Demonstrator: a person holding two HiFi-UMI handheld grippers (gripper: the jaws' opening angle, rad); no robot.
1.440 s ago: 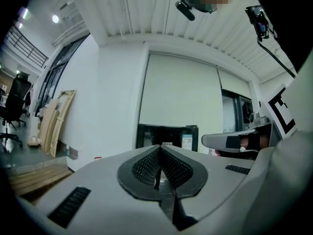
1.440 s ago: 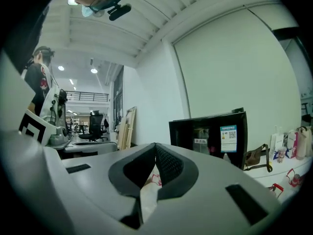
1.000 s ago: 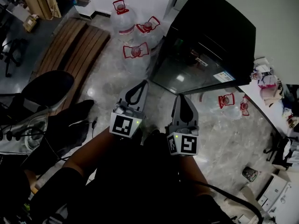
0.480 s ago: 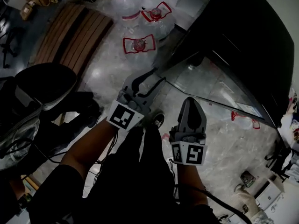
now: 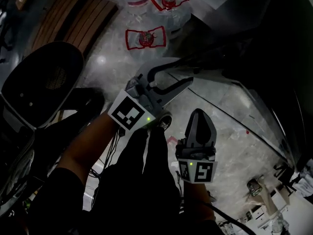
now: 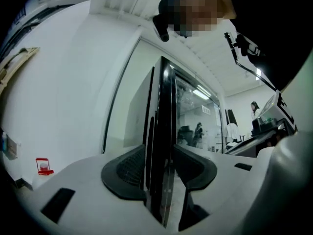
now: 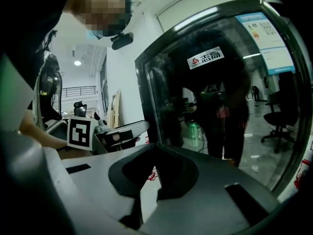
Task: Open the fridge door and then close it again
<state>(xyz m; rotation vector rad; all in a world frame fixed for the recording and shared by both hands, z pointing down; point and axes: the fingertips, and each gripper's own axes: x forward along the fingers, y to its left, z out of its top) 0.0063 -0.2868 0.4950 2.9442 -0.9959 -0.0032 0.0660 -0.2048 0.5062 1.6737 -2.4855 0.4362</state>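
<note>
My left tool point(image 5: 183, 71), its jaws just opened wide, straddles the edge of the fridge door point(image 6: 165, 121); my right tool point(image 5: 199, 113), closed and empty, faces that door.

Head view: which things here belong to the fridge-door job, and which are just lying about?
Job:
fridge door
left gripper, jaws just been opening, door edge between them
right gripper, shut, empty

Lying about:
water jugs
office chair
wooden bench
</note>
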